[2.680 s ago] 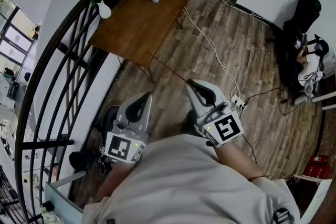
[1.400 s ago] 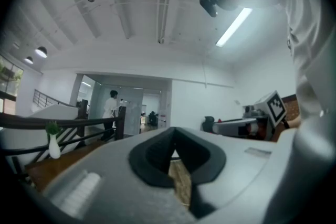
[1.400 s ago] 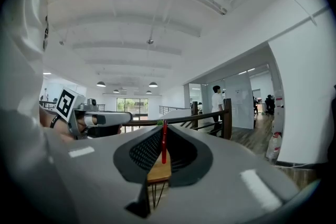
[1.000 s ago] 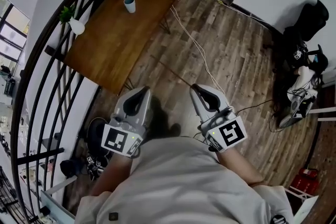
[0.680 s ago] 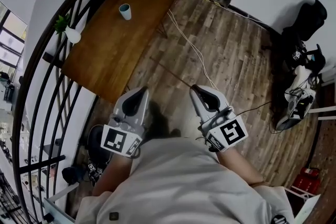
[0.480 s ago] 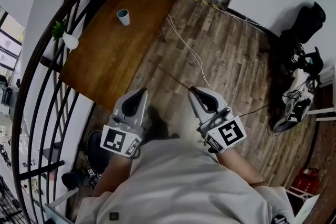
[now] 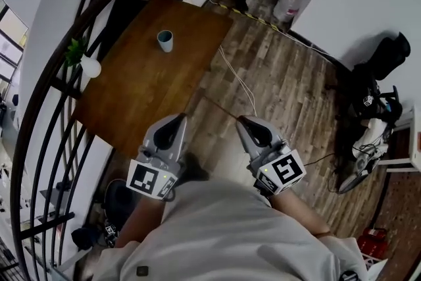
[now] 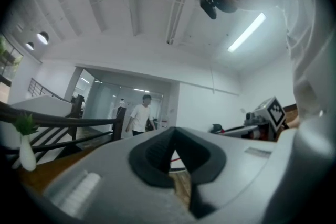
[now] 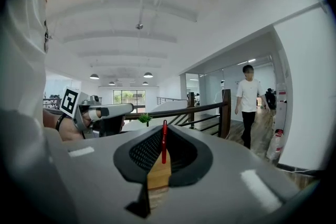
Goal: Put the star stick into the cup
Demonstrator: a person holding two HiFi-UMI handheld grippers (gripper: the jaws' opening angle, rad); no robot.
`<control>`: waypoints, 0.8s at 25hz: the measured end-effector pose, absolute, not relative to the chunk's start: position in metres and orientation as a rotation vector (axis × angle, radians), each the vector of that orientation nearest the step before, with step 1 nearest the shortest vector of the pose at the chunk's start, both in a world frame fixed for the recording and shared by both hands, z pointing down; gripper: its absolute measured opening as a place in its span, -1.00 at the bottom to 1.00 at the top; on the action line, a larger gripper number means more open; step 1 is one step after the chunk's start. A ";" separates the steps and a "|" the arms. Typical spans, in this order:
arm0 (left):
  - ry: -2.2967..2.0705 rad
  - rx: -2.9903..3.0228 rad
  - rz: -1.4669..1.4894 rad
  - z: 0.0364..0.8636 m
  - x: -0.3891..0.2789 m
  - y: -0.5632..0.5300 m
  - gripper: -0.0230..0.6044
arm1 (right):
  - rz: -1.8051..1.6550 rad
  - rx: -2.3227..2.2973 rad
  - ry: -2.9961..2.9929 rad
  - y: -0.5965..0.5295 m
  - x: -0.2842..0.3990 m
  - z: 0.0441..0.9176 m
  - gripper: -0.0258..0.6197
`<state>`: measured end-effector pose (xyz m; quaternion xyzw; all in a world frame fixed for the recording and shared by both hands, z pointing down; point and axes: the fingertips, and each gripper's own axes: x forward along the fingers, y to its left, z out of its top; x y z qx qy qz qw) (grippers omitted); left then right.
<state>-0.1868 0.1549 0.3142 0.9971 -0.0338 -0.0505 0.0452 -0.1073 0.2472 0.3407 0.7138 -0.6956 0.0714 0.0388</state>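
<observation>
Our right gripper (image 9: 163,132) clamped on the thin red star stick (image 9: 164,148), which pokes forward past its tips, star end perhaps too small for us to see, our left gripper (image 8: 173,139) pinched shut on nothing, cup (image 7: 165,41) well ahead of both, leftward, on the table (image 7: 141,99).

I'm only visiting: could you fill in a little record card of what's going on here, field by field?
Holder: a person with two hand-held grippers
Right gripper: shut on the star stick, a thin red rod
Left gripper: jaws together, nothing between them
Cup: upright on the wooden table, apart from both grippers
Vase: white, with a green sprig, at the table's left edge
Status: stick not yet in the cup
</observation>
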 end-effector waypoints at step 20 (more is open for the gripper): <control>-0.144 3.083 -0.110 0.301 -0.146 0.007 -0.92 | 0.217 2.135 -2.232 0.076 -0.058 0.324 -0.85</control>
